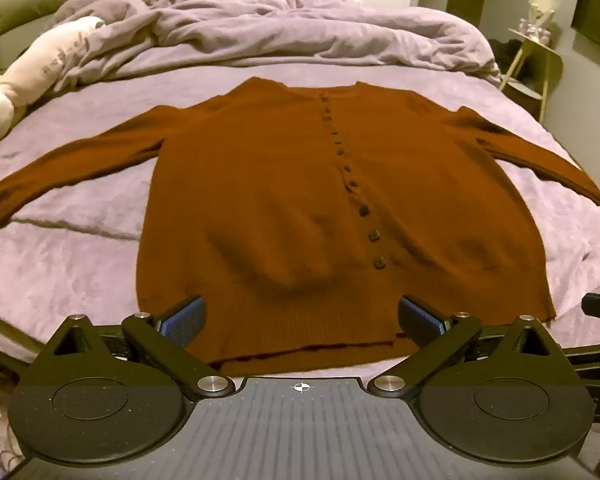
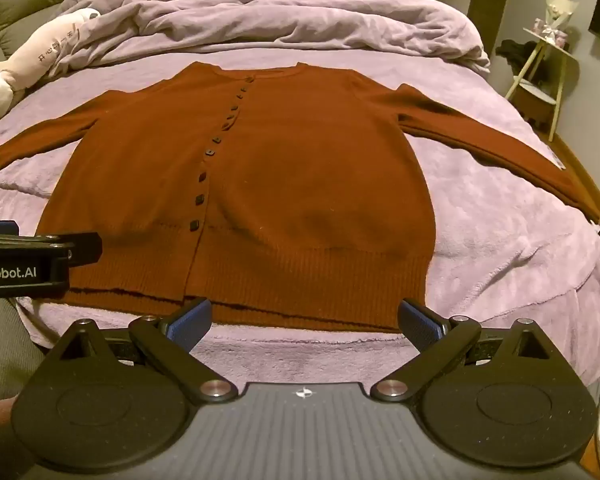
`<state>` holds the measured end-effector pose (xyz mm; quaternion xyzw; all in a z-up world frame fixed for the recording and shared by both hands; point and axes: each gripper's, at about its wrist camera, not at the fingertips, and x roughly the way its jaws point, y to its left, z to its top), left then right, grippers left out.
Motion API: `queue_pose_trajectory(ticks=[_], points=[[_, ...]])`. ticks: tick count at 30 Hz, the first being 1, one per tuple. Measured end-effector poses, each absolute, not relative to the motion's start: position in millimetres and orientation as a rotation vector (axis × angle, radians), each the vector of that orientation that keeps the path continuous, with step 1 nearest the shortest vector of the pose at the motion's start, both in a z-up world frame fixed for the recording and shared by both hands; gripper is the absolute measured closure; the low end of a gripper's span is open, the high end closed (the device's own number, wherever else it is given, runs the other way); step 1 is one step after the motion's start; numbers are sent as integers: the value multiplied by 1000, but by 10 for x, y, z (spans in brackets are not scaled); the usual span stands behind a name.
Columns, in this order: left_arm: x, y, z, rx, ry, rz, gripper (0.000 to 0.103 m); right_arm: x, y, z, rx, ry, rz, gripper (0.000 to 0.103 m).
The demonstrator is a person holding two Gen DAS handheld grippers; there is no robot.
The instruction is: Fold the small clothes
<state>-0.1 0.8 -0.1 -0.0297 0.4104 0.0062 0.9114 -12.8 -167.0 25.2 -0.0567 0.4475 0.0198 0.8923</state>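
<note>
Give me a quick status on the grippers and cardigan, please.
Left gripper open, empty. Right gripper open, empty. Cardigan flat, buttoned, sleeves spread. Nothing in the way.

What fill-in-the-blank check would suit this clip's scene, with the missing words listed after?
1. The rust-brown cardigan lies flat on the bed, its sleeves spread ____.
2. Its front is closed by a row of dark ____.
3. The jaws of the left gripper and right gripper stand ____.
4. The crumpled duvet is coloured ____.

Missing words: outward; buttons; open; lilac
</note>
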Motion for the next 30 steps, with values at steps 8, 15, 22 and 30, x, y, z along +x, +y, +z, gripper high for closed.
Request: queue_pose_trajectory(ticks=[8,15,22,30], points=[[-9,-14,-31,-56,855,14,0,-135,-1669,254,-120,934,50,4],[-12,15,-36,-62,863,12,0,-121,-1694,257,-113,926,47,4],[8,26,-51,-65,870,13,0,-142,-1677,246,-112,924,43,4],[21,31,-89,-74,883,15,0,-166,-1672,252,-109,926,40,4]])
